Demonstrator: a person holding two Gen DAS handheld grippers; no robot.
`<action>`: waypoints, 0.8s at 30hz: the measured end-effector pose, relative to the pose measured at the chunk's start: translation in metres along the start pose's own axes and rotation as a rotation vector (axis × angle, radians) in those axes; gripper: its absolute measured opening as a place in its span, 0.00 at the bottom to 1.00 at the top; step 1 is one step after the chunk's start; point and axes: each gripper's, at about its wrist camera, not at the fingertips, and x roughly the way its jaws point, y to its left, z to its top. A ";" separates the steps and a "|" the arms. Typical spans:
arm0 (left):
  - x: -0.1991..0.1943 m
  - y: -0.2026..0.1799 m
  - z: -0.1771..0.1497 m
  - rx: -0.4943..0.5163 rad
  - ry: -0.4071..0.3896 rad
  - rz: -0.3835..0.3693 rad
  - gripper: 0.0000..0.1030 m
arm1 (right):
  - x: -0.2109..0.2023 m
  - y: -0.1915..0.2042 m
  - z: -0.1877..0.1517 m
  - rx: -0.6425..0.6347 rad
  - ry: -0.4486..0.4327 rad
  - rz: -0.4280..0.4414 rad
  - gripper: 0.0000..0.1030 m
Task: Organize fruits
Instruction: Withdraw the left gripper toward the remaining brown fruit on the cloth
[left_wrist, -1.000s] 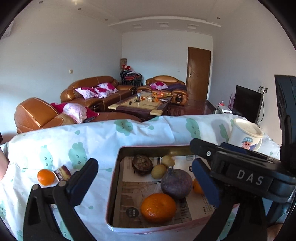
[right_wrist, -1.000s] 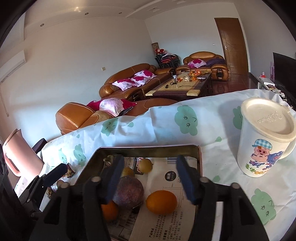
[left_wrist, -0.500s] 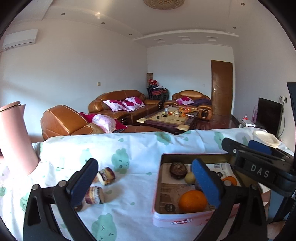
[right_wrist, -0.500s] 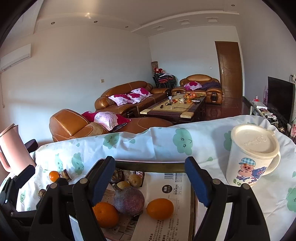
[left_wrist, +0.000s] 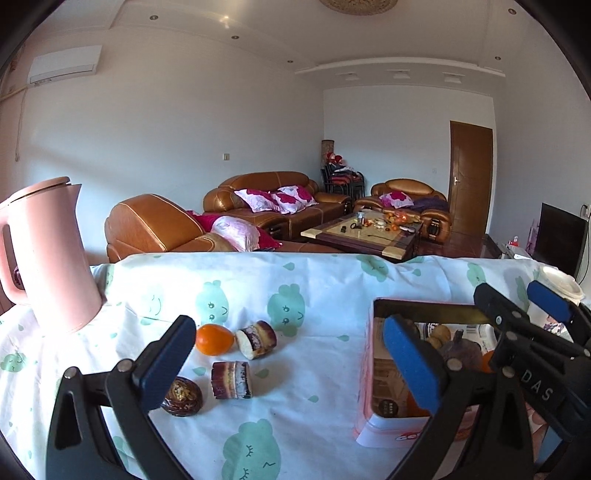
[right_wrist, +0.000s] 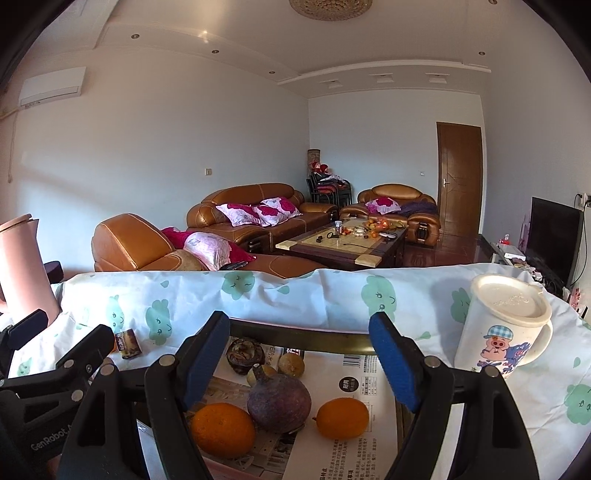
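A pink tin tray (left_wrist: 364, 373) lined with newspaper holds fruit: a large orange (right_wrist: 222, 429), a dark purple fruit (right_wrist: 279, 401), a small orange (right_wrist: 342, 418), a brown mangosteen (right_wrist: 244, 352) and small yellow-brown fruits (right_wrist: 291, 363). On the cloth left of the tray lie a small orange (left_wrist: 214, 339), two cake pieces (left_wrist: 256, 339) (left_wrist: 232, 380) and a dark brown pastry (left_wrist: 183, 396). My left gripper (left_wrist: 288, 369) is open and empty, low over the cloth beside these. My right gripper (right_wrist: 299, 362) is open and empty above the tray; it also shows in the left wrist view (left_wrist: 532, 321).
A pink kettle (left_wrist: 48, 254) stands at the table's left end. A white lidded pig mug (right_wrist: 504, 325) stands right of the tray. The table has a white cloth (left_wrist: 258, 288) with green prints. Beyond the far edge are brown sofas and a coffee table.
My left gripper has swung left, away from the tray, and now faces the loose orange and cakes by the kettle. My right gripper has pulled back and opened wider over the tray.
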 end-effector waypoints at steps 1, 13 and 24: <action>0.000 -0.001 0.000 0.005 0.002 0.004 1.00 | -0.002 0.001 0.000 -0.005 -0.012 -0.004 0.77; -0.010 -0.017 -0.002 0.086 -0.043 0.023 1.00 | -0.014 -0.006 -0.001 0.041 -0.051 -0.076 0.77; -0.011 -0.006 0.000 0.052 -0.028 -0.002 1.00 | -0.037 -0.008 -0.007 0.090 -0.057 -0.136 0.77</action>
